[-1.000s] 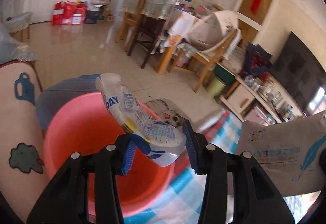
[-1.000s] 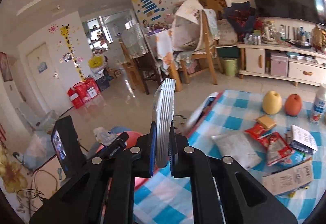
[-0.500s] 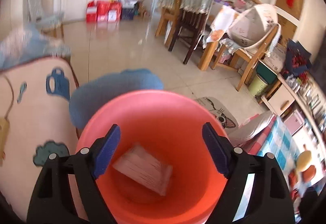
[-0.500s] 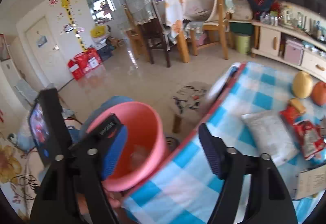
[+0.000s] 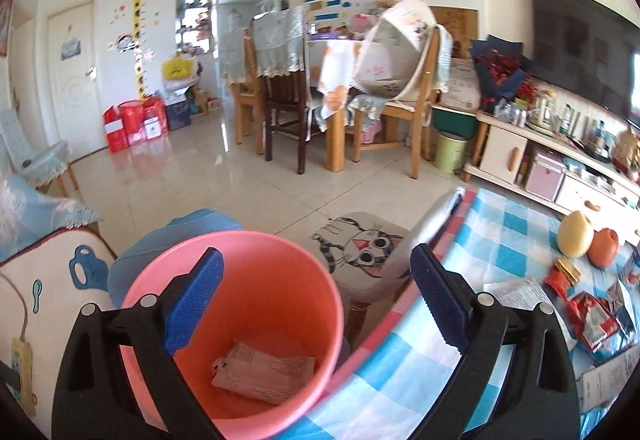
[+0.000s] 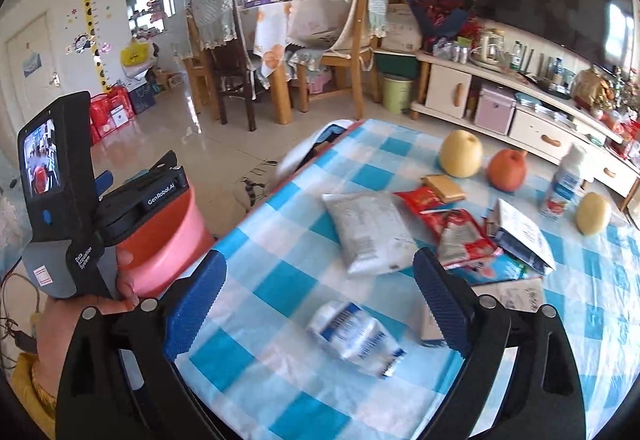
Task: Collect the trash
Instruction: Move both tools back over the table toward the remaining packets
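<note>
My left gripper hangs over the pink bucket, its jaws opening with nothing between them. One pale printed wrapper lies on the bucket's bottom. My right gripper is above the near edge of the blue-checked table, jaws also opening. A crumpled white-and-blue wrapper lies on the cloth below the gap, untouched by the pads. Further back lie a silver packet and red wrappers.
A person's hand holds the left tool beside the bucket. Two pears, an orange fruit and a small bottle stand on the table's far side. A cat-print stool is next to the bucket.
Both grippers went from shut on wrappers to wide open, and those wrappers have left their jaws. The right view swung from the bucket to the table; the left view tilted up over the bucket.
</note>
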Available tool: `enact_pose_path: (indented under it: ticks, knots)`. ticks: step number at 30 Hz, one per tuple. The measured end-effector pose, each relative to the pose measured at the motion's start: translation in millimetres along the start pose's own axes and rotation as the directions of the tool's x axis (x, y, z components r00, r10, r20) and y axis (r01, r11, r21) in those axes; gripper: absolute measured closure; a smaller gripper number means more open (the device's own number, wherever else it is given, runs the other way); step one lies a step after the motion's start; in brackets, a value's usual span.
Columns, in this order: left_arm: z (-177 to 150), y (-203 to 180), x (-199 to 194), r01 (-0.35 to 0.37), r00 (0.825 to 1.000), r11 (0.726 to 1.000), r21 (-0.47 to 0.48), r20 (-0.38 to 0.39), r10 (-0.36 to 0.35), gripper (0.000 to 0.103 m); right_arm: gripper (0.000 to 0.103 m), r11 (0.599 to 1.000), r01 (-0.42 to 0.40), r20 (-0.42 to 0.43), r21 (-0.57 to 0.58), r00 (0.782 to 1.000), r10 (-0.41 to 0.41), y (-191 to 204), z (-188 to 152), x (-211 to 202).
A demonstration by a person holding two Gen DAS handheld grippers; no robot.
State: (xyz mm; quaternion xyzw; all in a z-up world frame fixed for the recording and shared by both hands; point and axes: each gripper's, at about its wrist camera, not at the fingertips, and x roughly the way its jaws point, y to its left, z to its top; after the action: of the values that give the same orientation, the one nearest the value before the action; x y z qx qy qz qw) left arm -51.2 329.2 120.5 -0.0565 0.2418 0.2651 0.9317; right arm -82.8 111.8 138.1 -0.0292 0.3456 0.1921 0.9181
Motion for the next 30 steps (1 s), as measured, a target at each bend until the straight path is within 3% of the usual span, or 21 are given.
enact_pose_path:
  ticks: [9, 30]
  knots:
    - [-7.0, -48.1, -14.5, 0.078, 0.997, 0.994, 0.08, 0.004, -0.078, 0.007, 0.009, 0.997, 0.079, 0.016, 0.01, 0.997, -0.079, -36.0, -10.4, -5.9]
    - [-33.8, -136.4, -44.3, 0.237, 0.971, 0.944, 0.23, -0.044, -0.233, 0.007, 0.009, 0.976, 0.118, -0.04, 0.185, 0.993, -0.113, -117.4, -22.4, -16.2]
